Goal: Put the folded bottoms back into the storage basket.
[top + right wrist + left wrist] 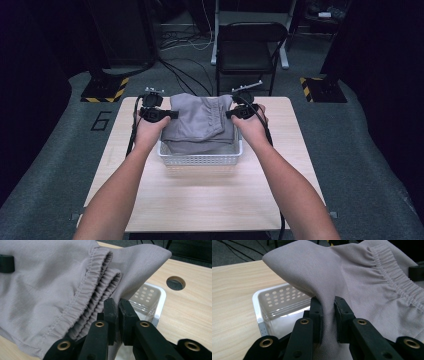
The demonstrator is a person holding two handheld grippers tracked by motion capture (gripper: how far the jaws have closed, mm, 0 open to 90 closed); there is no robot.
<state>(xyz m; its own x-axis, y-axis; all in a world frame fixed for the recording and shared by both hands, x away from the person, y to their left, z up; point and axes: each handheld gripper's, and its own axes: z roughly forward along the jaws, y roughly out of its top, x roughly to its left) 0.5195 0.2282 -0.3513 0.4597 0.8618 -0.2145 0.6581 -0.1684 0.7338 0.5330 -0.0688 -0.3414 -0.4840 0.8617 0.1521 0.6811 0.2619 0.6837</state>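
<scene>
Left hand-held gripper (328, 315) and right hand-held gripper (118, 315) each pinching grey folded garment (200, 120), white basket (200, 160), floor numeral 6 (101, 120)

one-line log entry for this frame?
left gripper: shut on grey garment | right gripper: shut on grey garment | garment: over white basket | table

Basket (200, 160) interior mostly hidden under cloth (200, 122) from my high view. Cloth runs off frame top and right in left tool view, left in right tool view. Chair (250, 47) back dark, detail lost.
</scene>
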